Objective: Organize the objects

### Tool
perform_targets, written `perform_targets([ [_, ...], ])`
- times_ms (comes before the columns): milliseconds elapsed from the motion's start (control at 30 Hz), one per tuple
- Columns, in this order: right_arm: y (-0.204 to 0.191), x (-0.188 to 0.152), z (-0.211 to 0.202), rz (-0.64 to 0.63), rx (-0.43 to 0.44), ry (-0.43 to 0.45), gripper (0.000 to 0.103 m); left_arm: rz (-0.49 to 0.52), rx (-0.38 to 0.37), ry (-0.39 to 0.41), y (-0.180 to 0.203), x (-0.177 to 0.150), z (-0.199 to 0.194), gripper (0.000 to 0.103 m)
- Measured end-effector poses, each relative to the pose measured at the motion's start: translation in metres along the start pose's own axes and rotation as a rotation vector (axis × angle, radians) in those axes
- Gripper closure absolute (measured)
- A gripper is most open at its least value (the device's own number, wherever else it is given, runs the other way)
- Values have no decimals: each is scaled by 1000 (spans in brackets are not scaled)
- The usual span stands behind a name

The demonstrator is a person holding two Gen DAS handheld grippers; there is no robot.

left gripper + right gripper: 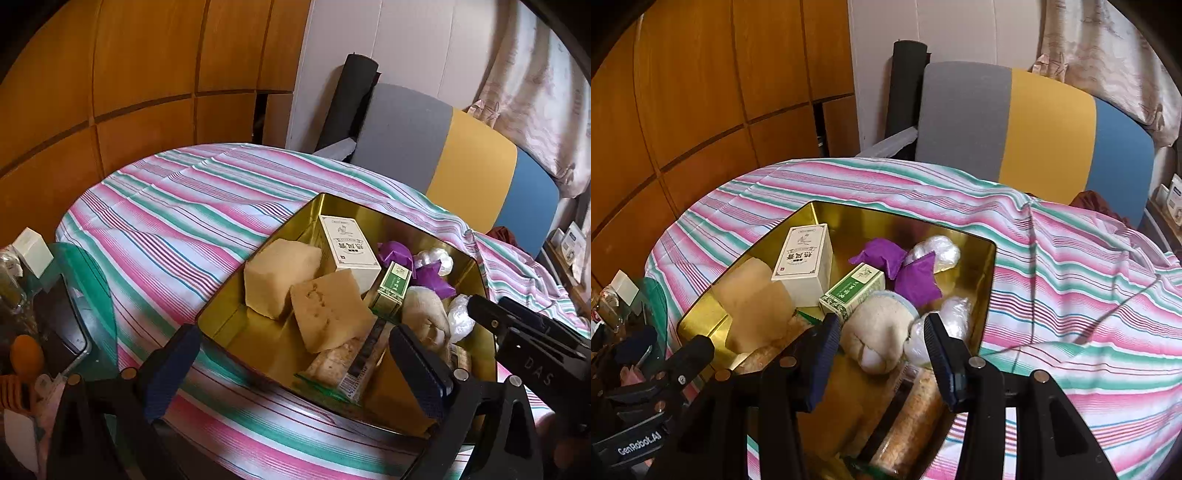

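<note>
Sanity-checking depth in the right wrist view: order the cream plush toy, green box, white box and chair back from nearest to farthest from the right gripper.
1. cream plush toy: just beyond the right gripper, between its open fingers.
2. green box: behind the toy, slightly left.
3. white box: farther back left in the gold tin.
4. chair back: beyond the table, upper right.
</note>
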State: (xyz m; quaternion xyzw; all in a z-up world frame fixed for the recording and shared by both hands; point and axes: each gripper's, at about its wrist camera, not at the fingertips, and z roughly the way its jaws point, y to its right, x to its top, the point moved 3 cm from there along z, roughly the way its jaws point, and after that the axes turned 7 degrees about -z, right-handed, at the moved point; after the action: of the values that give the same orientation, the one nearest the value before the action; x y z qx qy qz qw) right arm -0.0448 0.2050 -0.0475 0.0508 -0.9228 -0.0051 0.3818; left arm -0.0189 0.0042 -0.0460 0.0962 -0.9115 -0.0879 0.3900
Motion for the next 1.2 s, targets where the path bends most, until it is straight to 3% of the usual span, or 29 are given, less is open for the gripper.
perform_targets([
  [267,6,-11,-17,44,-60,11,49,-20,46,56,0,8,-15,0],
  [467,6,-17,-25,76,-53,17,48,-11,80,84,-1,11,-21,0],
  [933,2,-17,-35,104,-66,38,48,67,150,23,7,8,-16,0],
  [1200,2,-22,-32,113,-70,28,48,79,106,-7,11,7,-18,0],
])
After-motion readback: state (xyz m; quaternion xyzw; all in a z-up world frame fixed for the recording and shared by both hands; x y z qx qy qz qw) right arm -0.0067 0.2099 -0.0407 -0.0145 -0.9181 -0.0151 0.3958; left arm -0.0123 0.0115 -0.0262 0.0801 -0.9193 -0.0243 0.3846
